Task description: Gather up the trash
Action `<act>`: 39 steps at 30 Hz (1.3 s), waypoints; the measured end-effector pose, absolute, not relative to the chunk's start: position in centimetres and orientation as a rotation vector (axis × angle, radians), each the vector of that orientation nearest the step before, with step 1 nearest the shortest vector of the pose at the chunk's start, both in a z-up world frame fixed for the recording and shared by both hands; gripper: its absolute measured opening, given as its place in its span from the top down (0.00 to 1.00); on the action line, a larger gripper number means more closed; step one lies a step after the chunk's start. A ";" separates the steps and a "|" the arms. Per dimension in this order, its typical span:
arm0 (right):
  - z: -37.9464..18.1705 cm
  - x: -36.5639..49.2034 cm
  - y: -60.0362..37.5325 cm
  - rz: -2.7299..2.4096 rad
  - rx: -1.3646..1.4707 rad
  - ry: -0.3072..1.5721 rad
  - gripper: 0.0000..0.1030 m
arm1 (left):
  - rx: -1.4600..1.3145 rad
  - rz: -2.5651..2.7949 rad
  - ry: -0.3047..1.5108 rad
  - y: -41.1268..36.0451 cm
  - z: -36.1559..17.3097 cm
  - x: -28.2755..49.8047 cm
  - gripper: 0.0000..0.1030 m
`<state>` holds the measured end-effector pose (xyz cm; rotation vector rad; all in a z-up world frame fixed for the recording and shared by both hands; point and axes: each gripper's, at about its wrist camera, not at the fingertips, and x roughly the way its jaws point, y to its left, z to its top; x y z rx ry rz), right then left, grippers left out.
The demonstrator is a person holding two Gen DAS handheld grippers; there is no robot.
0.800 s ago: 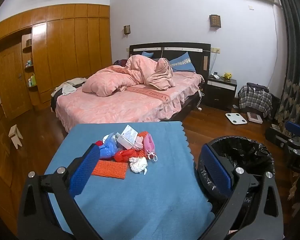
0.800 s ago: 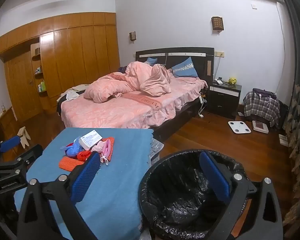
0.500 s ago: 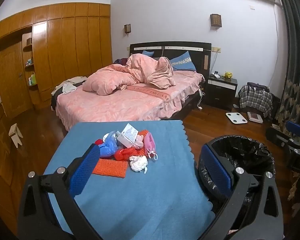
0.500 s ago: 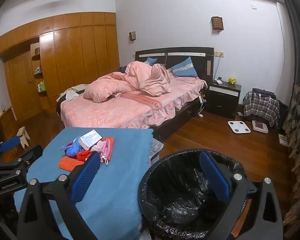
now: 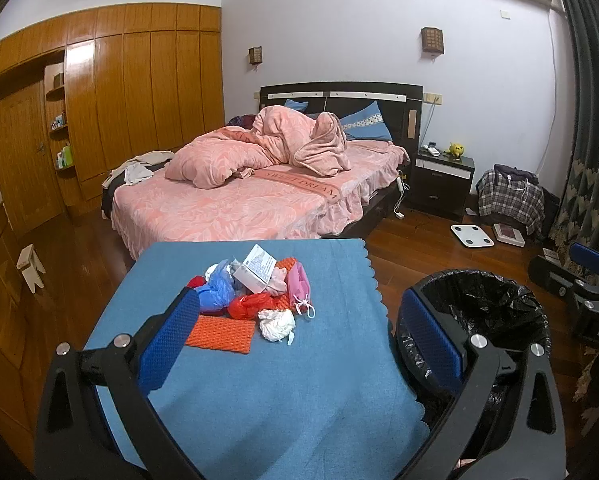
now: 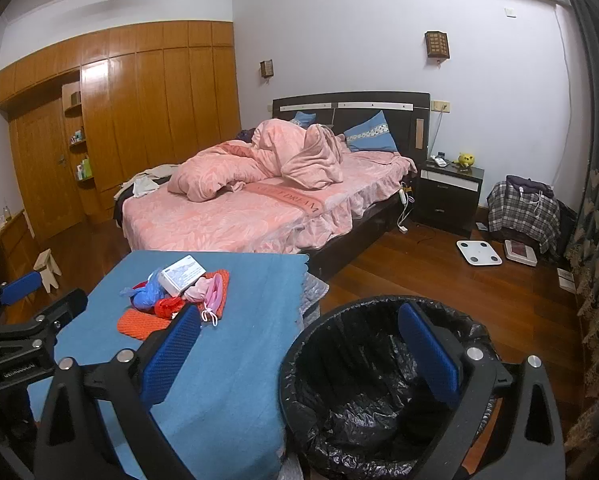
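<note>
A small heap of trash lies on the blue-covered table (image 5: 279, 392): a white box (image 5: 255, 270), a blue plastic bag (image 5: 217, 294), a red bag (image 5: 249, 306), a crumpled white tissue (image 5: 277, 324), an orange mesh pad (image 5: 221, 330) and a pink mask (image 5: 299, 288). My left gripper (image 5: 299, 300) hovers open just short of the heap, nothing between its blue pads. To the right of the table stands a bin with a black liner (image 6: 359, 392). My right gripper (image 6: 299, 312) hangs open over the bin's near rim, empty. The same heap (image 6: 179, 280) shows at the left in the right wrist view.
A bed with pink bedding (image 5: 239, 196) stands behind the table. A dark nightstand (image 5: 443, 184), a white scale (image 5: 471, 235) and a plaid bag (image 5: 511, 200) sit on the wooden floor at right. Wooden wardrobes (image 5: 139, 92) line the left wall, with a small stool (image 5: 31, 268) nearby.
</note>
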<state>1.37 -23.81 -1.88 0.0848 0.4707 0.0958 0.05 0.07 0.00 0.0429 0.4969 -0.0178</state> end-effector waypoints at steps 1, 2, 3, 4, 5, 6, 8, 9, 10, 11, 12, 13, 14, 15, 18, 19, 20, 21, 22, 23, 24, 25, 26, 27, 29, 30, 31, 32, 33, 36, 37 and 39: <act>-1.9 1.4 -23.8 0.096 0.084 0.471 0.06 | 0.043 -0.017 0.497 0.1 0.0 0.0 0.05; -1.8 1.4 -23.8 0.095 0.085 0.472 0.06 | 0.043 -0.017 0.497 0.1 0.0 0.0 0.05; -1.8 1.4 -23.9 0.096 0.085 0.473 0.06 | 0.042 -0.018 0.498 0.1 0.0 0.1 0.05; -1.9 1.4 -23.8 0.096 0.085 0.472 0.06 | 0.042 -0.017 0.497 0.1 0.0 0.0 0.05; -1.9 1.4 -23.8 0.095 0.085 0.472 0.06 | 0.042 -0.017 0.497 0.1 0.0 0.1 0.05; -1.9 1.4 -23.8 0.095 0.084 0.473 0.06 | 0.042 -0.017 0.497 0.1 0.0 0.1 0.05; -1.9 1.4 -23.8 0.096 0.084 0.473 0.06 | 0.042 -0.017 0.497 0.1 0.0 0.1 0.05; -1.9 1.4 -23.8 0.096 0.085 0.472 0.06 | 0.042 -0.018 0.498 0.1 0.0 0.1 0.05; -1.9 1.5 -23.6 0.096 0.084 0.473 0.06 | 0.041 -0.017 0.498 0.1 0.0 0.1 0.05; -1.9 1.5 -23.6 0.096 0.083 0.473 0.06 | 0.041 -0.017 0.498 0.1 0.0 0.1 0.05; -1.9 1.5 -23.6 0.096 0.083 0.473 0.06 | 0.042 -0.017 0.497 0.1 0.0 0.0 0.05; -1.9 1.5 -23.6 0.096 0.083 0.473 0.06 | 0.041 -0.017 0.499 0.1 0.0 0.1 0.05; -1.9 1.6 -23.6 0.095 0.083 0.473 0.06 | 0.041 -0.017 0.499 0.1 0.0 0.1 0.05; -1.9 1.6 -23.6 0.095 0.083 0.473 0.06 | 0.041 -0.018 0.499 0.1 0.0 0.1 0.05; -1.9 1.6 -23.6 0.095 0.083 0.474 0.06 | 0.041 -0.018 0.500 0.1 0.0 0.1 0.05; -1.9 1.6 -23.6 0.095 0.083 0.474 0.06 | 0.040 -0.018 0.499 0.1 0.0 0.1 0.05; -1.9 1.6 -23.6 0.095 0.083 0.474 0.06 | 0.040 -0.017 0.499 0.1 0.0 0.1 0.05; -1.9 1.6 -23.6 0.095 0.082 0.473 0.06 | 0.040 -0.017 0.500 0.1 0.0 0.1 0.05; -1.9 1.6 -23.6 0.096 0.082 0.473 0.06 | 0.040 -0.018 0.499 0.1 0.0 0.1 0.05; -1.9 1.6 -23.6 0.096 0.082 0.474 0.06 | 0.040 -0.018 0.500 0.1 0.0 0.1 0.05; -1.9 1.6 -23.6 0.096 0.082 0.474 0.06 | 0.040 -0.018 0.500 0.1 0.0 0.1 0.05; -1.9 1.6 -23.6 0.095 0.082 0.473 0.06 | 0.040 -0.018 0.500 0.1 0.0 0.1 0.05; -1.9 1.6 -23.6 0.095 0.082 0.473 0.06 | 0.040 -0.018 0.500 0.1 0.0 0.1 0.05; -1.9 1.6 -23.7 0.095 0.082 0.474 0.06 | 0.040 -0.017 0.500 0.1 0.0 0.1 0.05; -1.9 1.6 -23.7 0.095 0.082 0.475 0.06 | 0.039 -0.018 0.500 0.1 0.0 0.1 0.05; -1.8 1.6 -23.6 0.096 0.081 0.475 0.06 | 0.039 -0.019 0.500 0.1 0.0 0.1 0.05; -2.2 1.6 -23.2 0.097 0.079 0.474 0.06 | 0.040 -0.017 0.501 0.1 0.0 0.1 0.05; -2.2 1.6 -23.2 0.097 0.078 0.474 0.06 | 0.040 -0.017 0.501 0.1 0.0 0.1 0.05; -2.2 1.6 -23.3 0.097 0.079 0.475 0.06 | 0.039 -0.018 0.501 0.1 0.0 0.1 0.05; -2.3 1.6 -23.2 0.097 0.080 0.477 0.06 | 0.039 -0.018 0.501 0.1 0.0 0.1 0.05; -2.2 1.6 -23.2 0.097 0.080 0.477 0.06 | 0.039 -0.018 0.501 0.1 0.0 0.1 0.05; -2.3 1.6 -23.2 0.097 0.080 0.475 0.06 | 0.038 -0.018 0.502 0.1 0.0 0.1 0.05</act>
